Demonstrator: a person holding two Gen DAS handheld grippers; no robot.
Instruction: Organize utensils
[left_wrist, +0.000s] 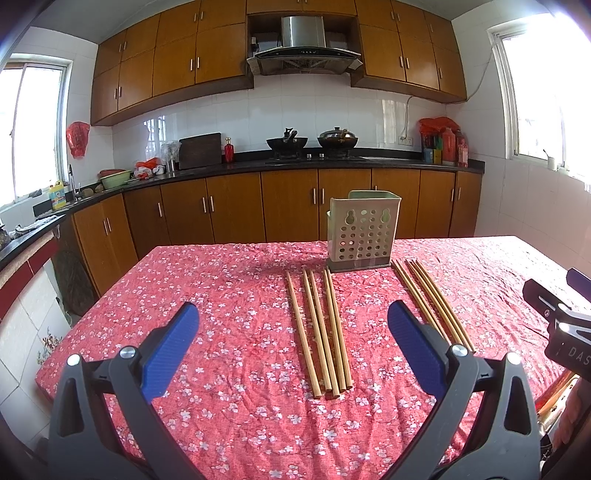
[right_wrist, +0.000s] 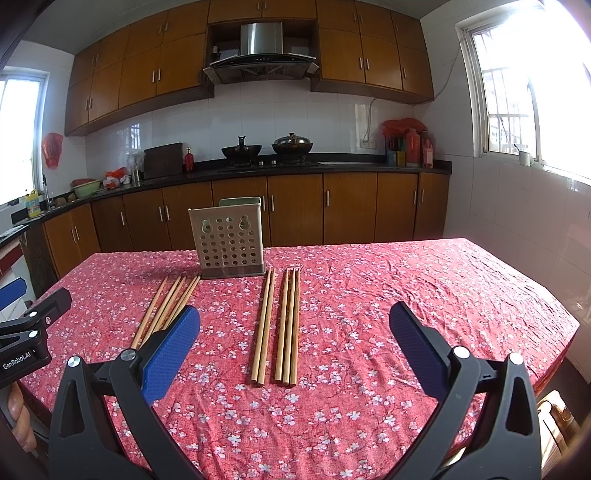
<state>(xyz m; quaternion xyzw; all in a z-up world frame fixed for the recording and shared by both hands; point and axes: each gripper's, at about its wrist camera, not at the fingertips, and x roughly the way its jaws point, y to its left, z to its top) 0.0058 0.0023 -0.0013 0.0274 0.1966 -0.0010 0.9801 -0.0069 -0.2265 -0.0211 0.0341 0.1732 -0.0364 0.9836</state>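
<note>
1. The left gripper (left_wrist: 293, 332) is held with jaws spread, grasping nothing; so is the right gripper (right_wrist: 294, 332).
2. Two groups of long bamboo chopsticks (left_wrist: 319, 332) (right_wrist: 277, 325) are laid on the red floral tablecloth (right_wrist: 406, 295), just before the pale perforated plastic utensil holder (left_wrist: 364, 230).

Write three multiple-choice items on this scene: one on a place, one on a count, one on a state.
1. Where is the holder?
A. beyond the chopsticks' far ends
B. on the counter
C. lying on its side

2. How many chopsticks are in the group straight ahead in the right wrist view?
A. two
B. five
C. nine

3. How do the right gripper jaws stand?
A. shut on a chopstick
B. shut on nothing
C. wide open

Key: 1 A, it stands upright on the tablecloth behind them; 2 B, a pair plus three; 3 C, nothing between the blue pads.
</note>
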